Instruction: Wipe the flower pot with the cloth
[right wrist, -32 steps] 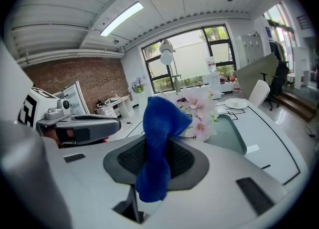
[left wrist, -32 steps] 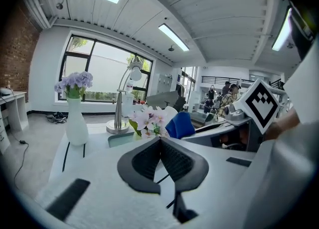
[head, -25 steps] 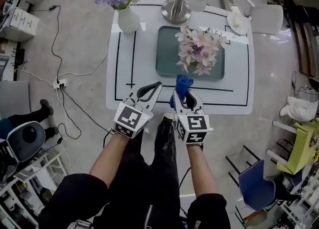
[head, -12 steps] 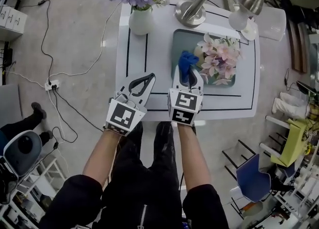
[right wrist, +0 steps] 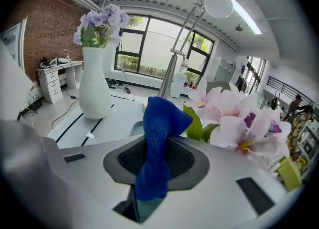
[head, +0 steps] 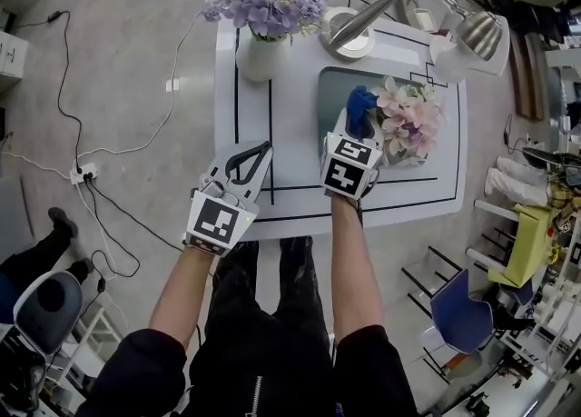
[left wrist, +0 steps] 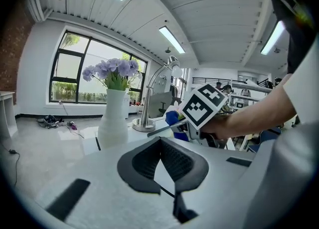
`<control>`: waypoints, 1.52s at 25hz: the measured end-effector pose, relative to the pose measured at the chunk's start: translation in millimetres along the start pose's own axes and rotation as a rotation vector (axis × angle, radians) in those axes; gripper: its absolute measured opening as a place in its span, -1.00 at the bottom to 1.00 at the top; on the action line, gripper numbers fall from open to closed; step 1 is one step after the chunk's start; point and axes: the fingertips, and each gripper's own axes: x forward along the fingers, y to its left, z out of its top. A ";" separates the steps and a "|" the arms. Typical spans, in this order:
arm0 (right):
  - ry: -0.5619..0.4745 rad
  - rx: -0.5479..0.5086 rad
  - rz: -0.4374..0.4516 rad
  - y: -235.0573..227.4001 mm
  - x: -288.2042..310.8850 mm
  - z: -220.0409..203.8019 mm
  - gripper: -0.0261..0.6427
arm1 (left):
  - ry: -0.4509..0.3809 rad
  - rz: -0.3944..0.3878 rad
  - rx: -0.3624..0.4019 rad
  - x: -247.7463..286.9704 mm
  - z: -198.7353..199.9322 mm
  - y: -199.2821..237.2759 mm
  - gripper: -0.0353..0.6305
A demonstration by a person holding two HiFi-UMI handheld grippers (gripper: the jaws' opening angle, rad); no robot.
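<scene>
Two grippers: I hold both over the white table (head: 292,147).
Left gripper (head: 263,146): fingers closed tip to tip, nothing between them.
Right gripper (head: 356,121): fingers clamped on the blue cloth (right wrist: 158,123), which stands up past the fingertips.
Pink flowers (head: 407,120): just right of my right fingertips, on the tray (head: 332,95); I can't make out the pot under the blooms.
White vase (head: 260,55): ahead of my left fingers, well apart.

Flowers (head: 405,121) on tray (head: 331,97); vase (head: 260,55) L, lamp (head: 350,35) behind.
</scene>
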 end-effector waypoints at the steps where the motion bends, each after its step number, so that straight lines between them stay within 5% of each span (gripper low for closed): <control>1: 0.009 -0.002 -0.010 -1.2 3.9 -0.8 -0.64 | -0.003 -0.011 -0.001 0.6 -1.7 0.3 -0.88; 15: 0.095 0.017 -0.064 -5.5 18.7 -25.6 -0.64 | -0.005 -0.046 -0.060 0.5 -8.5 13.9 -0.88; 38: 0.312 -0.100 0.110 -30.6 -18.8 -84.7 -0.64 | -0.018 -0.090 0.002 16.8 5.2 -26.2 -0.88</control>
